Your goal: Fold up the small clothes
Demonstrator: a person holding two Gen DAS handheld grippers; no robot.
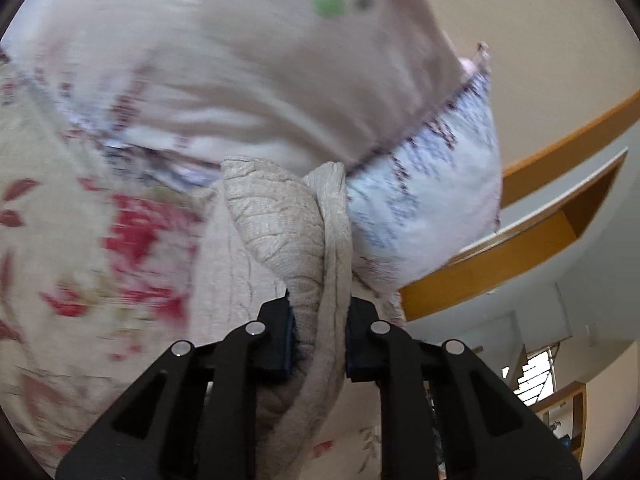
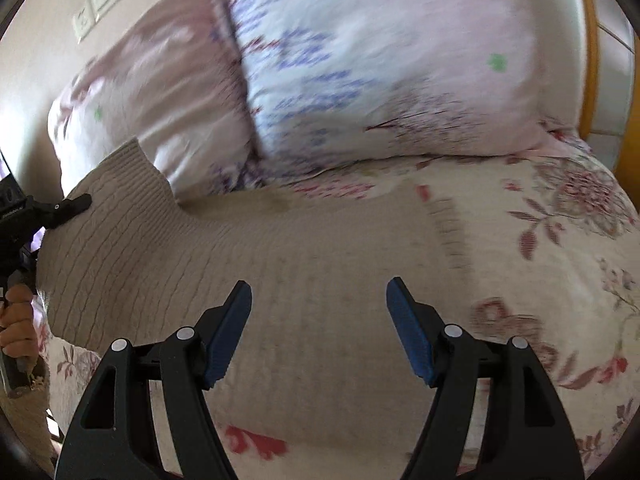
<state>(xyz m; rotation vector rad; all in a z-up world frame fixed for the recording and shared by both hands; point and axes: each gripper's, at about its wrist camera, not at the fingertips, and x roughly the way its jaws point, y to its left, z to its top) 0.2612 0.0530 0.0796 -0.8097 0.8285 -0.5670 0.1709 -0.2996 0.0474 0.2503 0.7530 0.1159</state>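
I am working over a bed covered in a cream floral bedspread [image 2: 560,240], printed with red and dusty pink flowers and leaves; its cloth looks soft and slightly puffed. Against the head of the bed lie two pillows: a pale pink pillow [image 2: 160,92] and a white pillow [image 2: 380,60] with blurred blue and purple print and small green dots. Behind them I see a beige wall, with a pair of wall switches [image 2: 98,4] in the right wrist view and a wooden headboard edge [image 2: 588,40] of orange-brown timber at the far right. The left wrist view also catches curved wooden shelving [image 1: 520,248] and a bright window [image 1: 536,380] low at right.

The beige knit garment [image 2: 240,272] is spread across the bedspread in front of the pillows, a ribbed, cable-like knit with a raised corner toward the pink pillow. My left gripper [image 1: 320,328] is clamped on a bunched fold of that knit, which rises in thick wrinkled rolls between the dark pads. My right gripper [image 2: 319,304] hangs over the flat part of the garment with its blue-padded fingers spread wide, holding nothing. At the left edge of the right wrist view, the left hand [image 2: 16,328] grips its tool handle.
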